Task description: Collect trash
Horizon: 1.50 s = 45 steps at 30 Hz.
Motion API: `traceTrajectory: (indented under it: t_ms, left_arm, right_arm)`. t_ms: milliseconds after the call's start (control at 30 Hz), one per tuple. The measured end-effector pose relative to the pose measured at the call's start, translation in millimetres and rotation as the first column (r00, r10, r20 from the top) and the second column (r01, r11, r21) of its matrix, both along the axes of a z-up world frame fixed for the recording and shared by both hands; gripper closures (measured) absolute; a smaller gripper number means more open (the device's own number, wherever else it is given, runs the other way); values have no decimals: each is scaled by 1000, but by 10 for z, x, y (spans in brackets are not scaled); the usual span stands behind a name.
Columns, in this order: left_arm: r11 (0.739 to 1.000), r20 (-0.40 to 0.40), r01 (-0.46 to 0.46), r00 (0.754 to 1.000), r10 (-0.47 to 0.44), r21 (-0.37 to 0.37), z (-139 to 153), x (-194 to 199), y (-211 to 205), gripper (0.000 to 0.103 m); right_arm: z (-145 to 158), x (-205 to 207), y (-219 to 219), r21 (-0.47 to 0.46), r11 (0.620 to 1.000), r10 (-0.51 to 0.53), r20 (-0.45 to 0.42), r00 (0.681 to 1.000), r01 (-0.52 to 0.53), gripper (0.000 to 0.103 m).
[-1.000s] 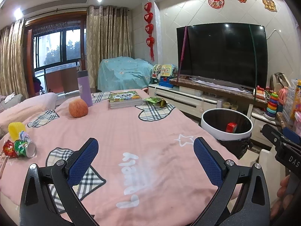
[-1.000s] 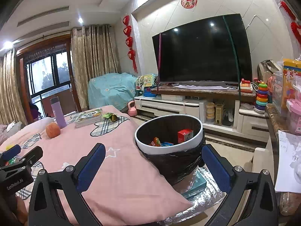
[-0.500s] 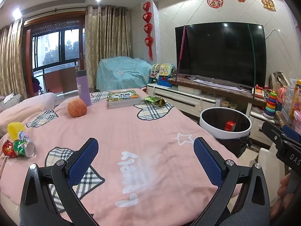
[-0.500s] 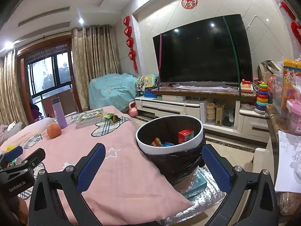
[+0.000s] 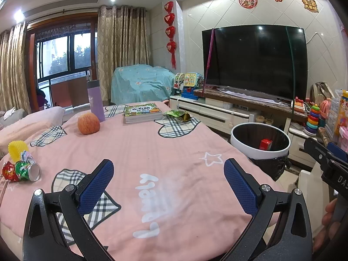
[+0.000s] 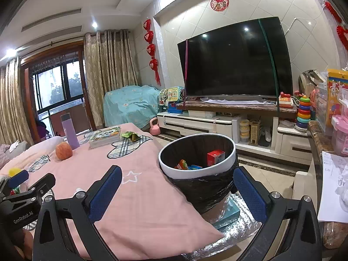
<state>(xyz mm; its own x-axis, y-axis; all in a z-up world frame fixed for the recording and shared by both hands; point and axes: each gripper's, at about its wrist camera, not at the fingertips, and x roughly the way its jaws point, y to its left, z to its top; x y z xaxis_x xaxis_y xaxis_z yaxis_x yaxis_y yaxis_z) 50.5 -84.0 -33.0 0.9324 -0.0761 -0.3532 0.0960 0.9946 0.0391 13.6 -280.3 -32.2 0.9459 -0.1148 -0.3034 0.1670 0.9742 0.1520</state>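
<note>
Two tools are hovering empty over the pink-covered table (image 5: 174,152), each with its jaws spread wide. The left tool (image 5: 168,181) is pointing across the near edge of the table; the right tool (image 6: 177,188) is pointing toward the bin (image 6: 230,152), which is standing just off the table's right edge with a black liner and several pieces of trash already inside, including a red box (image 6: 215,157).

Step in hand, as judged from this layout: between pickups, with nothing gripped and more trash waiting. Remaining trash appears to be lying in two places:

- A crushed can (image 5: 28,170) with crumpled wrappers and a yellow item (image 5: 16,150), grouped at the left edge of the table.
- A green wrapper (image 5: 179,114) at the far edge, just beside a stack of books (image 5: 142,114).

An apple (image 5: 88,123) and a purple bottle (image 5: 95,101) are also sitting toward the far-left side; these are probably not trash.

Next move, as a judgement: the left tool is positioned nearer to the can cluster, so it should be swung left and lowered with its jaws straddling the can before closing. The can is lying on its side and may roll.

Both tools are being held level and low. A hand (image 5: 328,219) is showing at the right margin of the left view, gripping the right tool's handle.
</note>
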Motion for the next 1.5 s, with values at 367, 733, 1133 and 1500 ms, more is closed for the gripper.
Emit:
traceTrajectory:
  t_ms: [367, 733, 1133, 1500]
  left_arm:
    - [1000, -1, 1, 1000, -1, 0, -1, -6, -1, 0]
    - [1000, -3, 4, 1000, -4, 0, -1, -1, 2, 0]
    - [1000, -5, 10, 1000, -10, 2, 0, 8, 5, 0]
    - [1000, -2, 27, 1000, -27, -2, 12, 32, 22, 0]
  right_arm:
    - [5, 1, 4, 2, 1000, 2, -1, 1000, -2, 0]
    - [13, -4, 15, 2, 1000, 6, -2, 1000, -6, 0]
    - [16, 0, 16, 3, 1000, 11, -2, 1000, -11, 0]
    - [33, -15, 32, 9, 1000, 23, -5, 1000, -23, 0]
